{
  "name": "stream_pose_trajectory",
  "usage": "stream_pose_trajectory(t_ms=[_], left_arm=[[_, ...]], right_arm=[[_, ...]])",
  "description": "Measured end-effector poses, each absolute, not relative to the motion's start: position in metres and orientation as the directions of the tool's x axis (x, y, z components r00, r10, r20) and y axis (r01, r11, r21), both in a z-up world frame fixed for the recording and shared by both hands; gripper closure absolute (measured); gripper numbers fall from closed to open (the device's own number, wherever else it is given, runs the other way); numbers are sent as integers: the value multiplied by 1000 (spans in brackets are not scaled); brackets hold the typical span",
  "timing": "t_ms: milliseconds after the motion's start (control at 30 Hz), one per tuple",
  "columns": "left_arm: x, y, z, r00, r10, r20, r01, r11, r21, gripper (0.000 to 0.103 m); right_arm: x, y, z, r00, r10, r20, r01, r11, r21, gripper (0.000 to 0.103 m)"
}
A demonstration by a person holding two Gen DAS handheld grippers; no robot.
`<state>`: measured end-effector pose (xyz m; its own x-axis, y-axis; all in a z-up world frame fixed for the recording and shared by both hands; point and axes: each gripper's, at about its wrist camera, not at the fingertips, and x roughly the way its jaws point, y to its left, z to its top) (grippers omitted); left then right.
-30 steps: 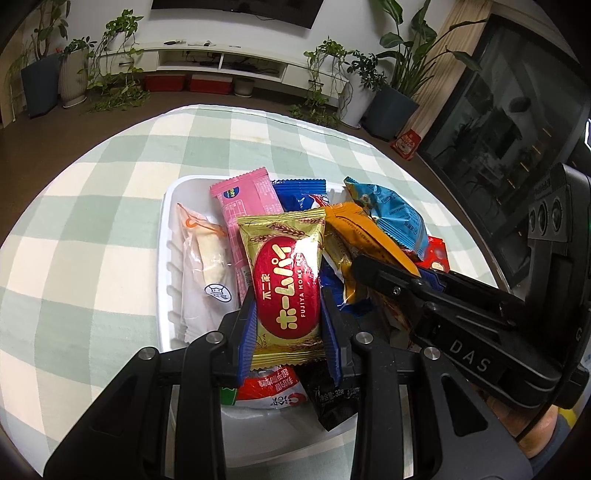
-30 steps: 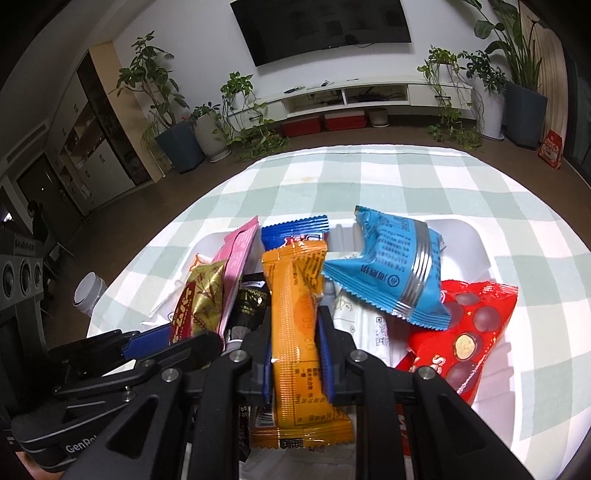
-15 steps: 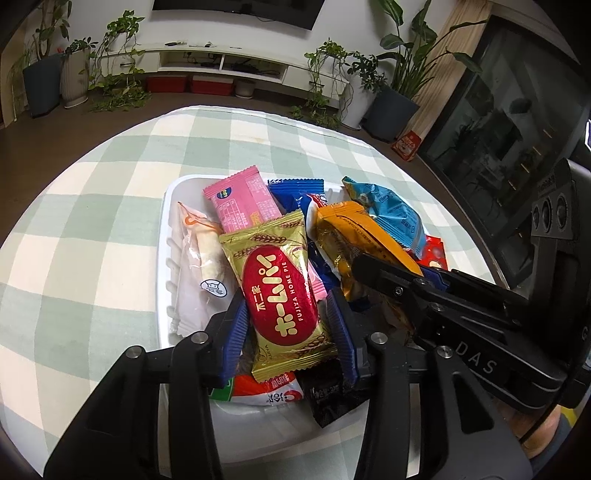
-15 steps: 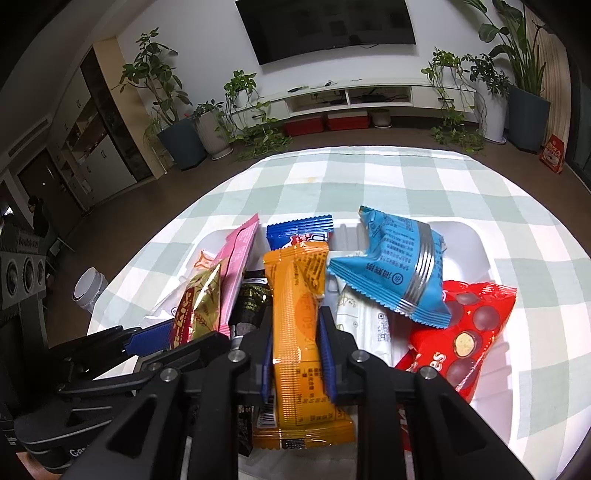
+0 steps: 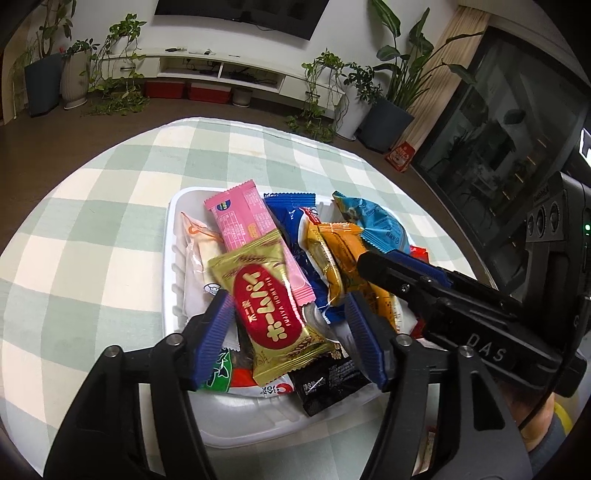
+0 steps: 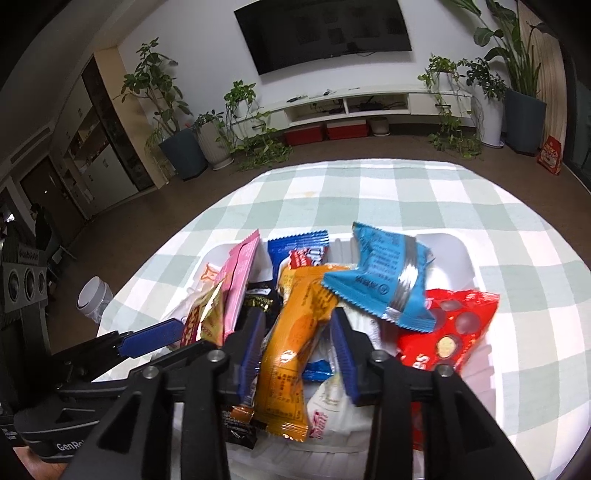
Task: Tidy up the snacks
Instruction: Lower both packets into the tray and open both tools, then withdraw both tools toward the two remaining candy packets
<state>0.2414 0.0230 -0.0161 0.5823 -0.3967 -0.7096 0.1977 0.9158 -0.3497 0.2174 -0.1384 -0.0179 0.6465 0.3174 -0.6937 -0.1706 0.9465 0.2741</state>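
Left wrist view: our left gripper (image 5: 291, 332) has just been spreading, its pads clear of the gold-and-red snack pack (image 5: 271, 308) lying loose between them on the heap in the white tray (image 5: 168, 258). Our right gripper (image 6: 297, 349) has likewise just opened around the orange wrapper (image 6: 291, 350), which rests in the tray, unpinched.

i see a green and white checked cloth (image 6: 388, 184) on the table, a big tv (image 6: 325, 31) on the wall, and potted plants (image 6: 173, 122) by it.
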Motion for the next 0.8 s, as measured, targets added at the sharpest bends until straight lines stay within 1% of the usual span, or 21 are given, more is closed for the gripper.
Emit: stream_pose_trajectory(t_ms=[67, 200, 267, 300, 333, 367, 433, 567, 667, 800], left_arm=[[239, 22, -14, 584, -396, -708, 202, 916, -346, 38], [235, 21, -11, 590, -392, -706, 204, 918, -339, 34], [233, 21, -9, 598, -384, -703, 197, 921, -335, 25], [232, 22, -8, 604, -382, -700, 193, 922, -337, 16], [231, 24, -7, 608, -382, -696, 190, 921, -340, 9], [229, 25, -6, 612, -383, -693, 187, 920, -343, 7], [226, 27, -4, 622, -377, -686, 181, 922, -343, 1], [218, 26, 3, 640, -367, -675, 183, 926, -329, 1], [208, 25, 10, 659, -359, -660, 185, 929, -321, 1], [183, 19, 24, 694, -374, -615, 221, 924, -312, 1]], right_arm=[[216, -143, -15, 657, 322, -682, -165, 944, 287, 49], [214, -146, -11, 668, 324, -670, -163, 942, 293, 47], [213, -147, -10, 670, 325, -667, -164, 942, 294, 44], [212, -147, -10, 673, 324, -665, -162, 942, 294, 42], [212, -148, -9, 677, 323, -661, -161, 942, 295, 37], [211, -150, -8, 683, 325, -654, -159, 940, 301, 32], [210, -153, -6, 694, 336, -637, -161, 934, 318, 25], [207, -157, 1, 717, 344, -606, -171, 930, 326, 15], [203, -160, 7, 730, 326, -601, -172, 938, 300, 15], [186, -177, 21, 746, 294, -597, -162, 950, 266, 15]])
